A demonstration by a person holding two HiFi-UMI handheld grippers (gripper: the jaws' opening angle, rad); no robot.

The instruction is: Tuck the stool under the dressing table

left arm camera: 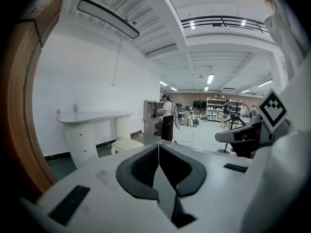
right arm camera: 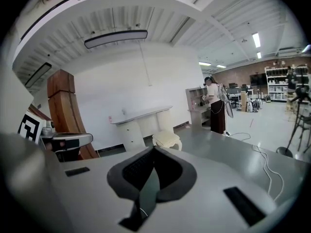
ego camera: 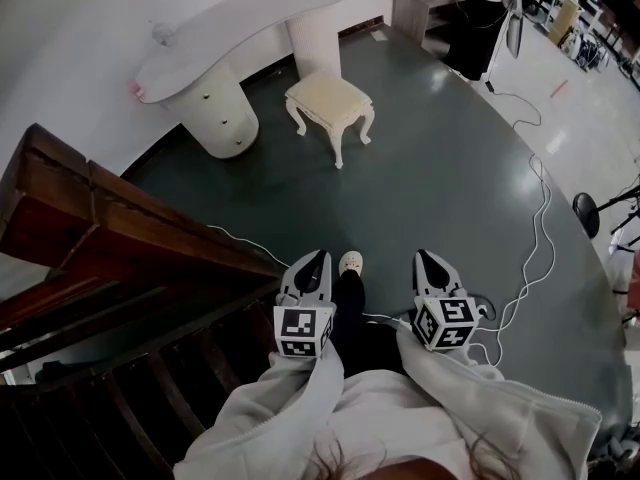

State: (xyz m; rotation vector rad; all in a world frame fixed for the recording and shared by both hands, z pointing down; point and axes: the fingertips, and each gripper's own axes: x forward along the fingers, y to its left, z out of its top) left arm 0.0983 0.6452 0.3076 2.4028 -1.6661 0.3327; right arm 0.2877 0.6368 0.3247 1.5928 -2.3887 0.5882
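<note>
Head view, stool: we see the cream stool (ego camera: 330, 103) standing on its four curved legs on the dark floor (ego camera: 450, 178), far across the room from us.
Head view, dressing table: the white dressing table (ego camera: 240, 23) stands against the wall. The stool sits just in front of its fluted column leg, out from under the top.
Head view, left claw: our left gripper (ego camera: 320, 258) is held low near our body with its jaws pressed together and nothing in them.
Head view, right claw: our right gripper (ego camera: 424, 258) is beside it, jaws likewise together and empty. A light shoe (ego camera: 351, 262) shows between the two.
Head view, surroundings: a dark wooden stair rail (ego camera: 120, 228) is at our left, and white cables (ego camera: 540, 228) trail over the floor at our right.
Left gripper view, claw: the left gripper (left arm camera: 158, 145) has its jaws meeting in a thin line, with nothing between them.
Left gripper view, stool: the stool (left arm camera: 127, 144) stands beyond the jaw tips, beside the dressing table (left arm camera: 95, 118), well apart from us.
Right gripper view, claw: the right gripper (right arm camera: 153, 149) has its pads touching and carries nothing.
Right gripper view, stool: the stool (right arm camera: 166, 140) stands just in front of the dressing table (right arm camera: 141, 114), far from the jaws.
Right gripper view, background: a person (right arm camera: 215, 106) stands at a shelf unit further back.
</note>
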